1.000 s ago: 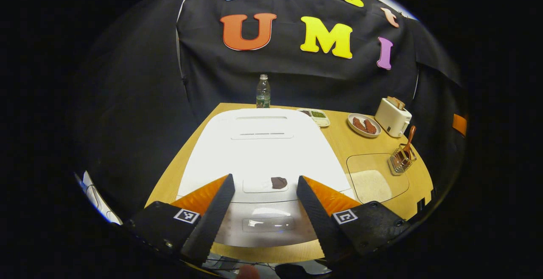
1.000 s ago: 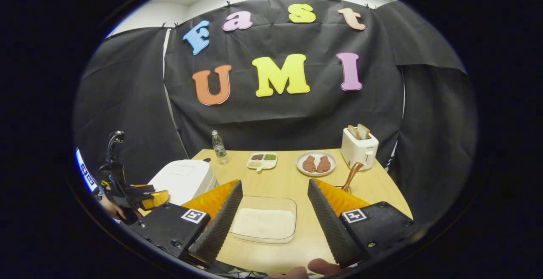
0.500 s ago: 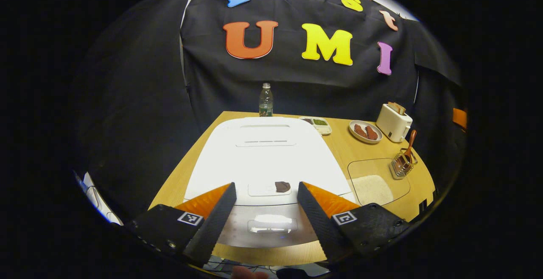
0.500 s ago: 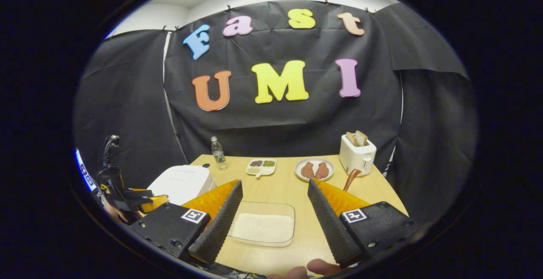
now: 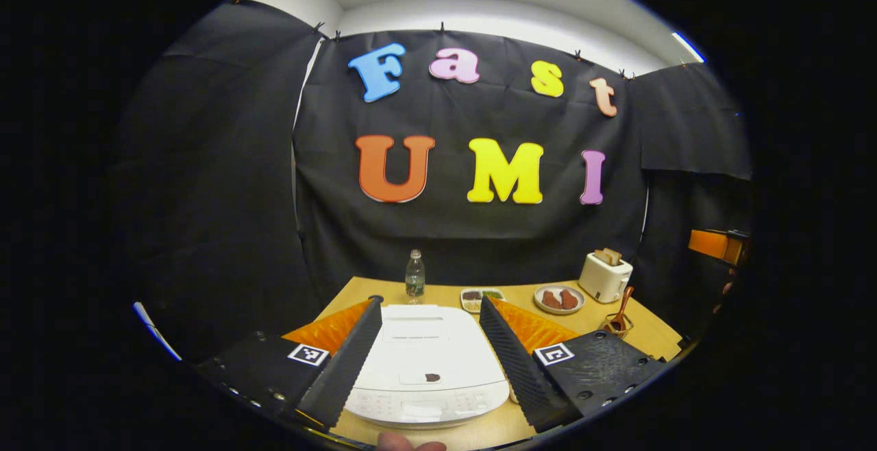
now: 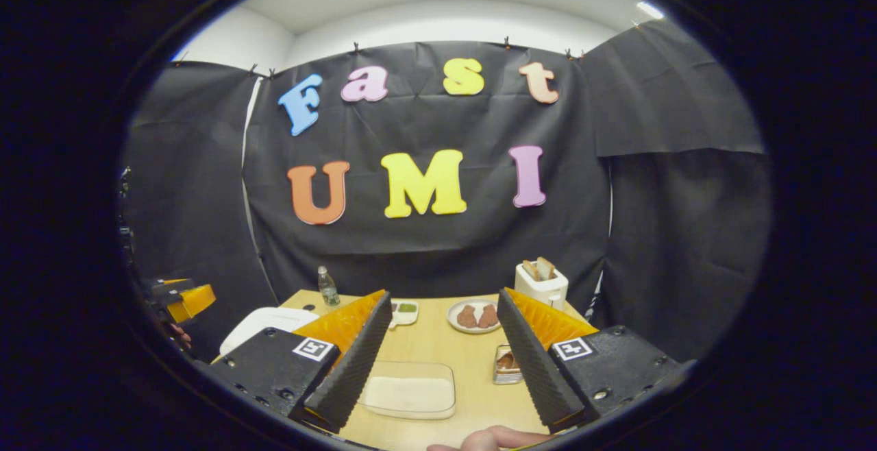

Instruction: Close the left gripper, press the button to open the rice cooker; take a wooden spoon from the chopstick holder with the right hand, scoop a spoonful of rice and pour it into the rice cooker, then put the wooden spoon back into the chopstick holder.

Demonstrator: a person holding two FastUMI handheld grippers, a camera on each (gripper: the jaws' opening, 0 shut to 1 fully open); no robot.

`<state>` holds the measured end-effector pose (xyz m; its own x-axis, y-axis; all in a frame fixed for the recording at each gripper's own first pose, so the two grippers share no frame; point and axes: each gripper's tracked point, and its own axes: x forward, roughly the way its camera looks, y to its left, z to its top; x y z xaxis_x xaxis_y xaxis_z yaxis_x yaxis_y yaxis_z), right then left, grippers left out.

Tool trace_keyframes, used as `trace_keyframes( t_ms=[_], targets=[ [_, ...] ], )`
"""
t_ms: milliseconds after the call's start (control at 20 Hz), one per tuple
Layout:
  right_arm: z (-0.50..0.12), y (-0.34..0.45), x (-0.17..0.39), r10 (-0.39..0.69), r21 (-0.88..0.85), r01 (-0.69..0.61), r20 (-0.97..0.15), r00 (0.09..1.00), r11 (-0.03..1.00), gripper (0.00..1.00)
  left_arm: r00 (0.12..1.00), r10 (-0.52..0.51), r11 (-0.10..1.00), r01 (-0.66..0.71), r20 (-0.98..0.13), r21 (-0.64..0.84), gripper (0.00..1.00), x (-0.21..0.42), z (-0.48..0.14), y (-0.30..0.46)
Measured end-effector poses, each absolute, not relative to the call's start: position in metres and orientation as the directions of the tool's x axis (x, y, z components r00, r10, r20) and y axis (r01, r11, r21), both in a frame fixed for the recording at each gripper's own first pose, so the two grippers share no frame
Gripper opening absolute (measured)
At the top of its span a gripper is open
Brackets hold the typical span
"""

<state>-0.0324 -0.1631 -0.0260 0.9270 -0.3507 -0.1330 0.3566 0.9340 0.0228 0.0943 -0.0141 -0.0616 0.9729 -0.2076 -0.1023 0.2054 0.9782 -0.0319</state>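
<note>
Your left gripper (image 5: 428, 355) has pulled back and tipped up from the cooker (image 5: 425, 362) over the last second: a moment ago the lid filled the space between its fingers with the dark mark close ahead, and now the whole cooker sits small and lower between them, with more of the wall above. The fingers are just as wide apart as before, so the first step, clenching them to make a pressing tip, is not done, and the lid is down. I judge you have retreated from the button rather than neared it; you need to close the fingers and come back down on the front of the lid. Between the left jaws the cooker lies centred, clear of both fingers, its control panel toward you and the small dark mark (image 5: 432, 377) just behind that. Past the left gripper's right finger the spoon (image 5: 622, 308) stands in the holder (image 5: 614, 325), well off. Your right gripper (image 6: 438, 362) has also lifted back and is released, holding nothing. Between its jaws lies the rice tray (image 6: 409, 394), close ahead and slightly toward its left finger; the holder (image 6: 505, 367) sits just against the inner edge of its right finger, so the spoon is near for that hand. The cooker (image 6: 264, 322) shows beyond its left finger.
</note>
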Motion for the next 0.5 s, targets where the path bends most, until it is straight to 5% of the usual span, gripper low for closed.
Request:
trace_keyframes(
  t_ms=[500],
  targets=[
    [0.039,-0.159,-0.082,-0.393,0.043,0.391,0.037,0.919,0.919,1.00,0.977,-0.204,0.978,0.206,0.055,-0.028,0.93,0.024,0.016,-0.053]
  ],
)
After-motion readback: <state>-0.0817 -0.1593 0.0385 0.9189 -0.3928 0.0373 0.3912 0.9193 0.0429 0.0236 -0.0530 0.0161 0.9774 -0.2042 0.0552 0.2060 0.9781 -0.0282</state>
